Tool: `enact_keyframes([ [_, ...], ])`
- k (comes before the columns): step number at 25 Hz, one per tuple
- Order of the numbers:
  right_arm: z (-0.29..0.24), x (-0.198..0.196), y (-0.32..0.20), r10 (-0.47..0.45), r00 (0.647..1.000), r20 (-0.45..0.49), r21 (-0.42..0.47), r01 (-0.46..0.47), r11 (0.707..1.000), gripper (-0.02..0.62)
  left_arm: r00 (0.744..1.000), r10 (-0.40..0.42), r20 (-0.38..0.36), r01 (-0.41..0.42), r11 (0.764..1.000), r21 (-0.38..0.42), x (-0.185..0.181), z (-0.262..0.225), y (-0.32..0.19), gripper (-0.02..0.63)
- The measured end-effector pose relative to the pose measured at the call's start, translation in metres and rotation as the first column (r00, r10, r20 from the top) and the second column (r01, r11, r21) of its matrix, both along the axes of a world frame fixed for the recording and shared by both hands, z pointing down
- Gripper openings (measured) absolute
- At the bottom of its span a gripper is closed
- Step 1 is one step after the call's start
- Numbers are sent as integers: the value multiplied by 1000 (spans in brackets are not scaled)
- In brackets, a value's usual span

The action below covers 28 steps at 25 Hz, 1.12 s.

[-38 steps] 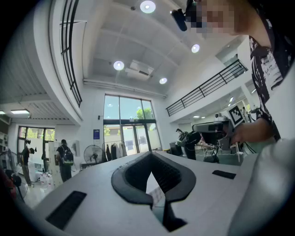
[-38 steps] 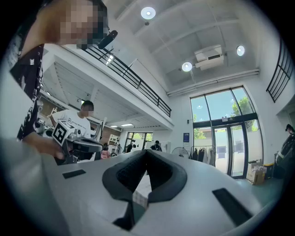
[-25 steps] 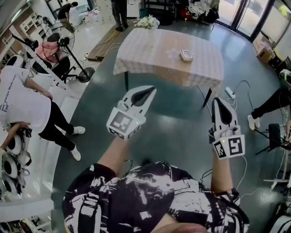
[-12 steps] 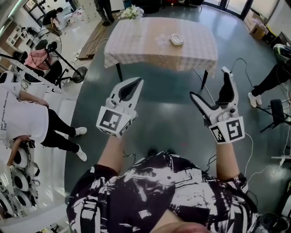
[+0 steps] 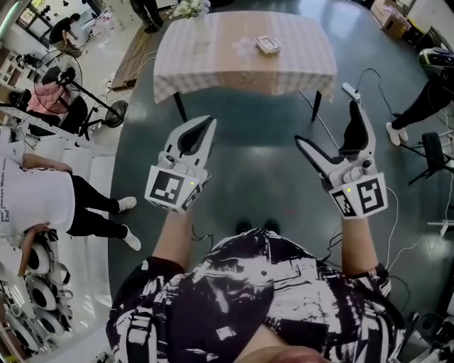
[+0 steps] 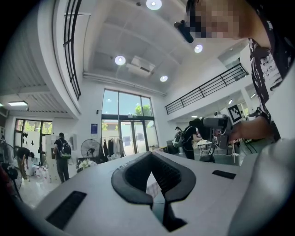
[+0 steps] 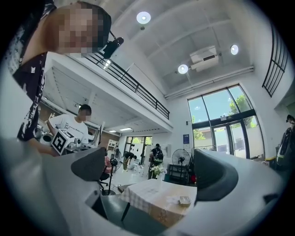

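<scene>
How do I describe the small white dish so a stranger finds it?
Look at the table with the pale checked cloth. The small white rectangular dish lies right of its middle: low and flat, unlike the white flowers at its corner.

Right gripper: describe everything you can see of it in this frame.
The white plastic right gripper with dark inner pads is held in the air above the dark floor, pointing towards the cloth-covered table. Its jaws stand wide apart with nothing between them. A cube with square black-and-white markers sits at its rear, above the person's forearm. It touches nothing else.
</scene>
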State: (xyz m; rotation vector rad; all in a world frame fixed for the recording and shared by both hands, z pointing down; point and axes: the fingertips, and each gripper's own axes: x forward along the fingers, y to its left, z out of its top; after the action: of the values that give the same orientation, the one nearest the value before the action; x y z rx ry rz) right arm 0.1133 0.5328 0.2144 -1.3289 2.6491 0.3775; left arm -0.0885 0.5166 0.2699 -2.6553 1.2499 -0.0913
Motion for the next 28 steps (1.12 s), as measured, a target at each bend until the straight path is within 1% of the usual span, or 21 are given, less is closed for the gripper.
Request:
enact_keyframes([
  [5,8,-13,-5,41,999,-23,-6,-41,999,575,1000,21,-14,-21,1000,-8,-17,11,-15,0],
  [8,15,-21,-13,50,998,-37,-18,-51,999,575,1000,25,-18,-25,999,-20,-25,15,-30,0],
  [14,24,-26,-45,72,996,-46,-14,-73,997,575,999,41,-8,-42,999,-25,-32,25,-67,0],
  [17,30,-23,-76,69,996,-53,-3,-70,998,575,999,40,2,-40,999,-18,-28,29,-98,0],
  [22,25,5,-148,44,998,-44,2,-44,999,575,1000,6,21,-6,1000,-12,-3,18,-163,0],
  [28,28,15,-229,1,998,-64,2,-1,1000,575,1000,-20,20,21,1000,-5,15,17,-244,0],
])
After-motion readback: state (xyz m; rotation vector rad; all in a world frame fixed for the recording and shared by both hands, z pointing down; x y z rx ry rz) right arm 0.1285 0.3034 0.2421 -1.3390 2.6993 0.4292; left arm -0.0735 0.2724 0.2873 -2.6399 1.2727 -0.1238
